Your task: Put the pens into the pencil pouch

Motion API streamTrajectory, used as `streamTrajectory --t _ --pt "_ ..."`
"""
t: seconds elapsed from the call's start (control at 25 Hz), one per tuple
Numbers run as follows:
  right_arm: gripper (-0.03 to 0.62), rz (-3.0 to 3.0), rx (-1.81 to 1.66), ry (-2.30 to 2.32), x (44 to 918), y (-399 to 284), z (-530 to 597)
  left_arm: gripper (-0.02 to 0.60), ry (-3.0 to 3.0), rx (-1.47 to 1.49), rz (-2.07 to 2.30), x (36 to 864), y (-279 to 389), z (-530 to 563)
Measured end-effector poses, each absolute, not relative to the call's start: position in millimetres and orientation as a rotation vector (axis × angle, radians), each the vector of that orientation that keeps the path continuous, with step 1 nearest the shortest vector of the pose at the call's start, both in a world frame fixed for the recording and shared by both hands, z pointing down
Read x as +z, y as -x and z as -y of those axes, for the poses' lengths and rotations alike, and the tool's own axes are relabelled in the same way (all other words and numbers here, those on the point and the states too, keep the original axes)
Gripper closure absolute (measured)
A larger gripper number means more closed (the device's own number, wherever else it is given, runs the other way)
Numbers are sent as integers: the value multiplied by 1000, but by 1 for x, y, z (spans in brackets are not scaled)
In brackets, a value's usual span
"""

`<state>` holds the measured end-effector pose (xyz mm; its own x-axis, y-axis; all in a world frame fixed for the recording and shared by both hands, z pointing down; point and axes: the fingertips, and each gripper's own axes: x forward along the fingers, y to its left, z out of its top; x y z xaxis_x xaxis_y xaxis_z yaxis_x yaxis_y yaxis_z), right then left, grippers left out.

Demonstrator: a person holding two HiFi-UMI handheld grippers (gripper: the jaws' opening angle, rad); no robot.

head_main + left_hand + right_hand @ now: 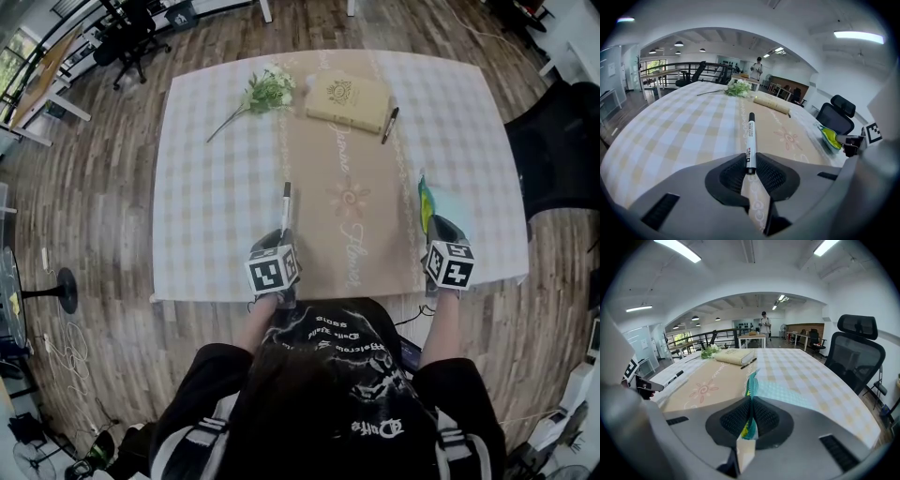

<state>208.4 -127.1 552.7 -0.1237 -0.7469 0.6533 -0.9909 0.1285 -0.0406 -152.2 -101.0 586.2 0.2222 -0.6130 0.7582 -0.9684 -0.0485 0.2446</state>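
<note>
My left gripper [750, 172] is shut on the near end of a white marker pen [750, 136] with a black cap; the pen [286, 204] points away over the tan runner, lifted off it. My right gripper [751, 420] is shut on the edge of the teal and yellow pencil pouch [751, 385], which stands on edge at the table's right side [427, 199]. A second, black pen [390, 124] lies beside the book at the far side, seen also in the right gripper view as the black pen [748, 363].
A cream book [348, 99] and a sprig of white flowers [262, 92] lie at the table's far end. The checked tablecloth [216, 187] covers the table. A black office chair [562, 141] stands to the right. The near table edge is just under both grippers.
</note>
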Motion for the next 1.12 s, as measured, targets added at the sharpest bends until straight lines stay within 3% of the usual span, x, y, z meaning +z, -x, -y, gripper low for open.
streamTrajectory --t 1.12 --pt "566 2049 563 -1443 553 -136 119 497 -2452 1321 673 550 7 78"
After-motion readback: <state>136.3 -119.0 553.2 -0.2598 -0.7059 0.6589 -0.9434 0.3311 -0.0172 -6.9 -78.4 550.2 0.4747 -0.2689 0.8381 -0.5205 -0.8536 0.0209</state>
